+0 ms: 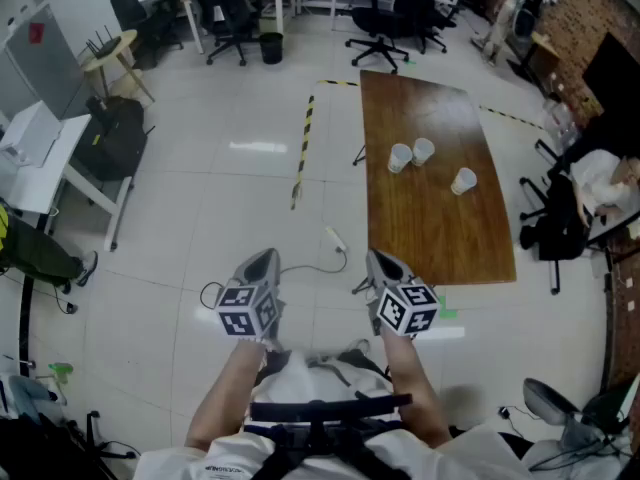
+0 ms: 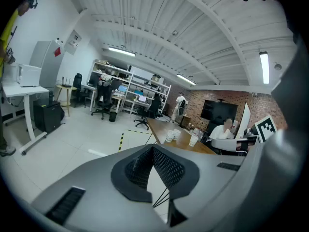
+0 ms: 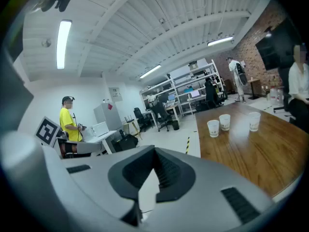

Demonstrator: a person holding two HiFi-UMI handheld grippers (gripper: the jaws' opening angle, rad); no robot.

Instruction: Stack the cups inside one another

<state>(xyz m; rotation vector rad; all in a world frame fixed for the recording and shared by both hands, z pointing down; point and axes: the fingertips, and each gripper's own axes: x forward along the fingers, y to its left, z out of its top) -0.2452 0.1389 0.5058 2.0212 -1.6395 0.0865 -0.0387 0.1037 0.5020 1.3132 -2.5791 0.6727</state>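
Bottom centre of the head view: left gripper [image 1: 265, 261] and right gripper [image 1: 383, 264] side by side over the floor, jaws pinched together on both, nothing b/w them. Further up, right of centre, brown table [image 1: 430, 228] w/ 3 white cups [image 1: 400, 157] upright near its far end, two close together, third off to the right. Office chairs [image 1: 232, 18] along the top edge.
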